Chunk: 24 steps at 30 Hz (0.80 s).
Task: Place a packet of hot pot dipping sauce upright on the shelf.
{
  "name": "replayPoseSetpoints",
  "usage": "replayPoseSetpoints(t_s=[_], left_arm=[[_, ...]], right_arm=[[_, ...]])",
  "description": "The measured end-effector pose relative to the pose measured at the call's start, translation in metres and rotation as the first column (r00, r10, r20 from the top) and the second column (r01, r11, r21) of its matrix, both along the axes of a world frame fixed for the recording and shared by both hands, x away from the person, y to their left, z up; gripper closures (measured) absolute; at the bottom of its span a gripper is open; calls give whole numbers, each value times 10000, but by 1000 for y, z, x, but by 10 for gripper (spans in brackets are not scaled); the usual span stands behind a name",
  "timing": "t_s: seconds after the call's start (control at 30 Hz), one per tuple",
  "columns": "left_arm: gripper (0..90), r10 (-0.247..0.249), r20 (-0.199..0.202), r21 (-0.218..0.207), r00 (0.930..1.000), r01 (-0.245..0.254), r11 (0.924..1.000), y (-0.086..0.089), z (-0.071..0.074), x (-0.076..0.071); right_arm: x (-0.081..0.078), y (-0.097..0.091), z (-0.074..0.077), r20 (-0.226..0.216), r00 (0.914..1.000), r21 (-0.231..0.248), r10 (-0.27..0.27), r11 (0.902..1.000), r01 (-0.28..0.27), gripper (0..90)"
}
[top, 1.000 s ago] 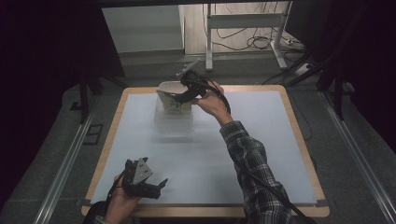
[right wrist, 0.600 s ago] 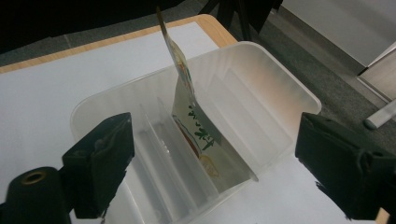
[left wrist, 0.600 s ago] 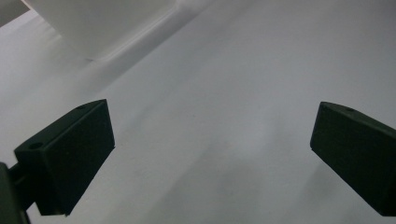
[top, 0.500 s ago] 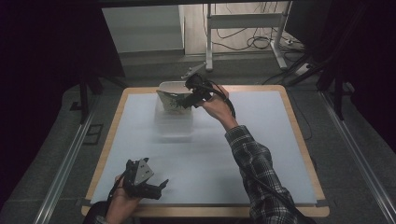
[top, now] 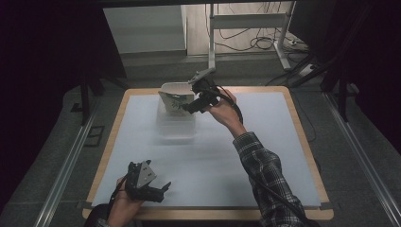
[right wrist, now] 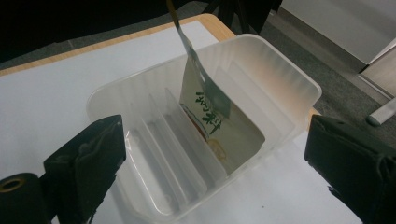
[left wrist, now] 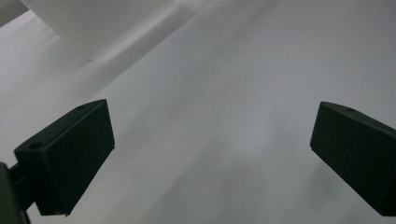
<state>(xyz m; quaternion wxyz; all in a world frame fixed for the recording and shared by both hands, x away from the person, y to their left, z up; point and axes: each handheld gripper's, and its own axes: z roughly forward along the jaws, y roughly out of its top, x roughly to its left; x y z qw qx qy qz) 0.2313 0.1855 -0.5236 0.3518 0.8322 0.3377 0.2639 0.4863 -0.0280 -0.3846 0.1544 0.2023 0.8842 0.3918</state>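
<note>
On the near left of the white surface [top: 265, 156], a hand holds the left hand-held gripper [top: 158, 191] low over the bare sheet, close to the wooden front edge. Its jaws stand wide apart with nothing between them — in the left gripper view the two black pads frame plain white sheet, and a corner of a pale translucent container [left wrist: 107, 23] shows at the upper left. Further back, near the far edge and a little left of centre, that clear plastic container [top: 176, 120] sits on the surface. It is a ribbed, rectangular tub with low dividers inside. A flat packet [top: 176, 100] with green print and a pale front stands tilted in the tub's far compartment, its top edge rising above the rim. In the right gripper view the packet [right wrist: 210, 112] leans toward the tub's far wall. Just right of the tub, the right hand-held gripper [top: 193, 107] hovers at the packet's side, held by an arm in a plaid sleeve [top: 265, 177] reaching in from the lower right. Its jaws have just been opening and now stand released — the pads are spread wide, clear of the packet, grasping nothing.
</note>
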Motion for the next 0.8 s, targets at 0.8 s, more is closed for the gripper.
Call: replayPoseSetpoints(t_s=[0.8], left_arm=[[0,20,-19,-49,10000,-20,10000,0,0,0]], right_arm=[[-25,-28,-7,-172,9996,-69,-220,9997,218,69]])
